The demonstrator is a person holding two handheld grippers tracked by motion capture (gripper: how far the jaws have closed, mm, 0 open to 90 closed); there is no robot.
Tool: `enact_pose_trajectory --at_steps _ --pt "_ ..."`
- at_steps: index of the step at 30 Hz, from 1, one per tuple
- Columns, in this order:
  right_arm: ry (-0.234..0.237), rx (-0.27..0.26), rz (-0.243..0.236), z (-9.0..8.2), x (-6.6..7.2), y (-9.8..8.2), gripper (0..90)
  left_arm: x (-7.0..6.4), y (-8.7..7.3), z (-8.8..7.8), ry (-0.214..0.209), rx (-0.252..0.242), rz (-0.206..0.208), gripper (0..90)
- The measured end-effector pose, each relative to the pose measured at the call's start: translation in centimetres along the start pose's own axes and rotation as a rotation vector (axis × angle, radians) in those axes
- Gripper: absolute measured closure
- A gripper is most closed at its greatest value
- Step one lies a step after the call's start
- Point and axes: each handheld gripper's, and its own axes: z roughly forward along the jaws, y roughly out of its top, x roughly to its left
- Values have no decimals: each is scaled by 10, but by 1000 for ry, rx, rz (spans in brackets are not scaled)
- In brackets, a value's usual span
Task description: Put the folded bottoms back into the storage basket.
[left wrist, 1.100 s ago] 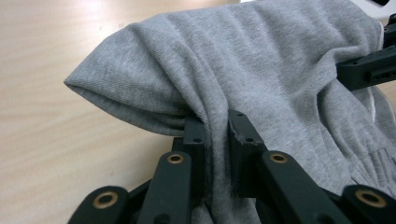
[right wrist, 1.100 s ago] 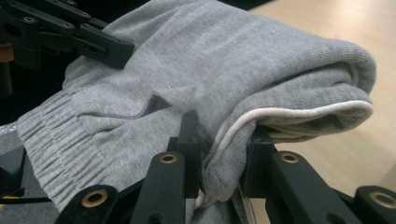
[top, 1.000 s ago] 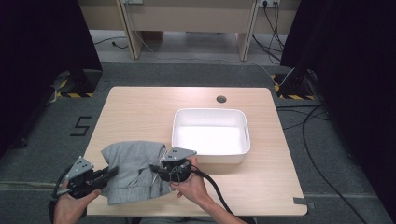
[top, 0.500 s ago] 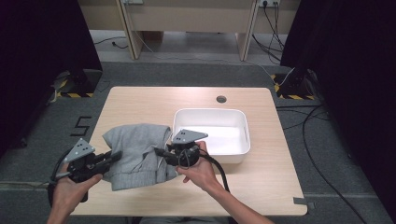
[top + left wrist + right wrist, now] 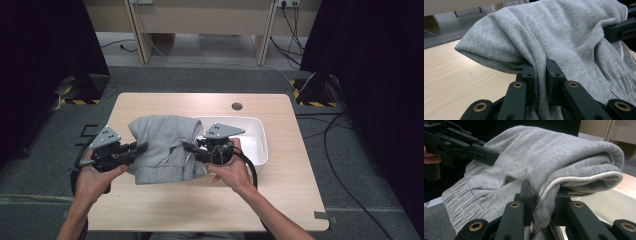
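Hanging between 2 grippers above the wooden table (image 5: 280, 200), the folded grey garment (image 5: 165, 147) runs its long axis from 12 to 6 o'clock in the high view, ribbed hem toward 6. At its 9 o'clock edge the left gripper (image 5: 141, 146) pinches a fold of cloth between narrow jaws. At 3 o'clock the right gripper (image 5: 187, 146) clamps a thicker bunch with white piping. The white tray (image 5: 257, 145) sits at 3 o'clock, partly under the garment.
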Motion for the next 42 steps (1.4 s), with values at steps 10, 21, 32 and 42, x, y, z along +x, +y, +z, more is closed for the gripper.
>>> enact_pose_trajectory --at_steps 10,21,32,42 --pt "-50 27 24 -18 -31 -3 753 -11 18 38 -46 19 5 784" --pt "-78 59 50 -36 -61 -8 753 -24 32 75 -81 29 2 784" --pt "-129 87 77 -56 -96 -18 753 -43 47 117 -115 48 2 782" --pt "-178 134 95 -66 -126 -30 753 -55 48 159 -142 74 -25 781"
